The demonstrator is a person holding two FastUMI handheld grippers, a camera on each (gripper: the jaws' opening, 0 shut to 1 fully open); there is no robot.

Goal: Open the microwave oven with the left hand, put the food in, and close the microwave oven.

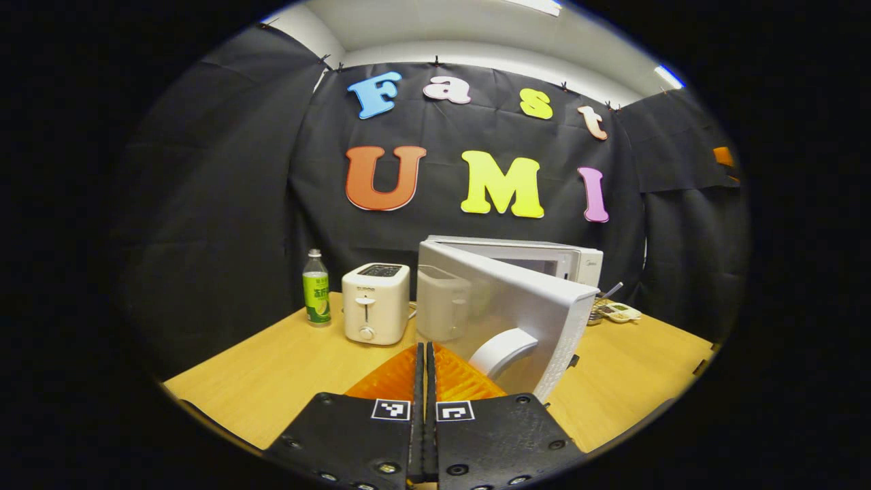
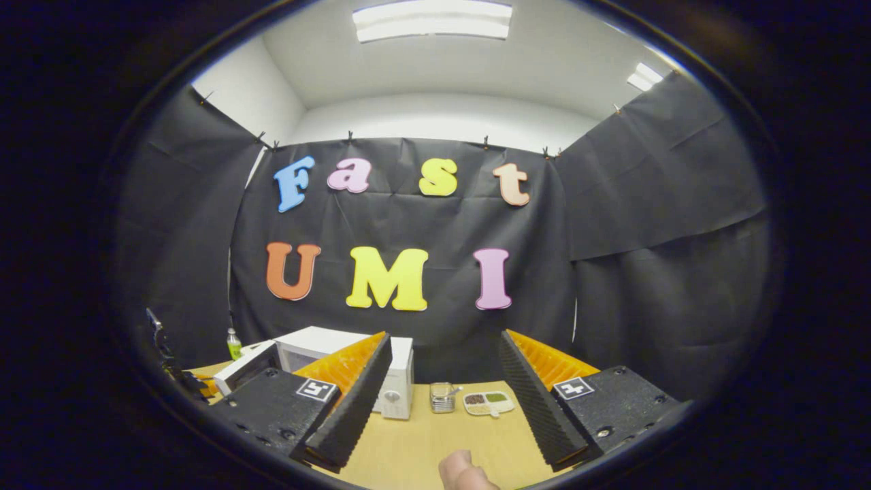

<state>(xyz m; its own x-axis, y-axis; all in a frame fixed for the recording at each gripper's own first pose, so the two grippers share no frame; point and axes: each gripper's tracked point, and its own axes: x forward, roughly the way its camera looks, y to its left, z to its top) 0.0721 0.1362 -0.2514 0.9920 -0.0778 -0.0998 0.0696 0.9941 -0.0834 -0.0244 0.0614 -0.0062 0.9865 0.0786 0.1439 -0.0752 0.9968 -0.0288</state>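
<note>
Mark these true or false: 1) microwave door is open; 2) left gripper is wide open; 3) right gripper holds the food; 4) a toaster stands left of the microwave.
1) True: the microwave door stands swung out from the microwave.
2) False: the left gripper is shut, holding nothing.
3) False: the right gripper is open and empty; the food tray lies on the table.
4) True: the toaster stands there in the left gripper view, beside a green bottle.
</note>
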